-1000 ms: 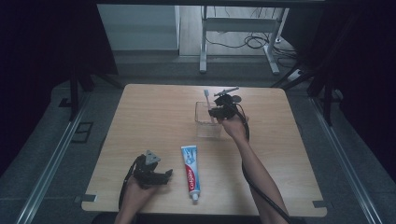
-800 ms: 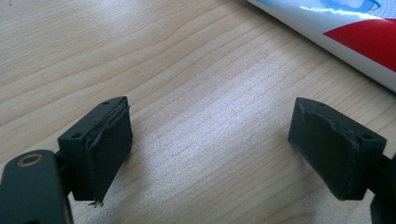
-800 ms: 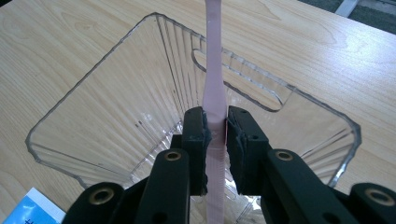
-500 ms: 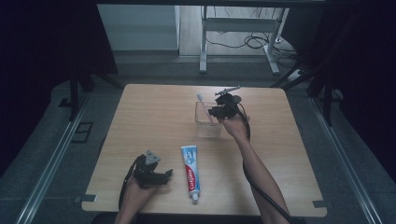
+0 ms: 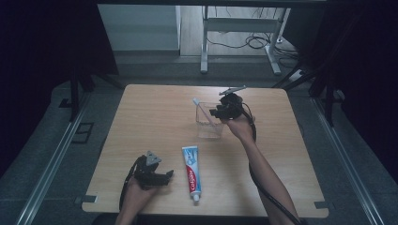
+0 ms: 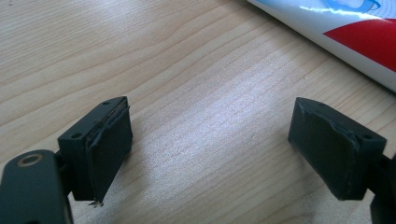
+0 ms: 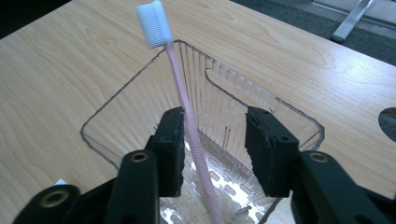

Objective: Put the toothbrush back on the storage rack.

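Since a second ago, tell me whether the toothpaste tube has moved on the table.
No. The toothpaste tube lies at the same spot near the table's front edge, beside the left tool, cap toward the person.

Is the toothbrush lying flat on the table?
No, the pink toothbrush stands tilted inside the clear container, its white bristle head sticking up above the rim.

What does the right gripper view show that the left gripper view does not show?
Right gripper view: a pink toothbrush with a white head leaning in a clear plastic container, between the right hand-held gripper's jaws, which have just been opening. One pad is at the handle.

Left gripper view: a white, red and blue toothpaste tube beyond the open left hand-held gripper.

Both: the light wooden table.
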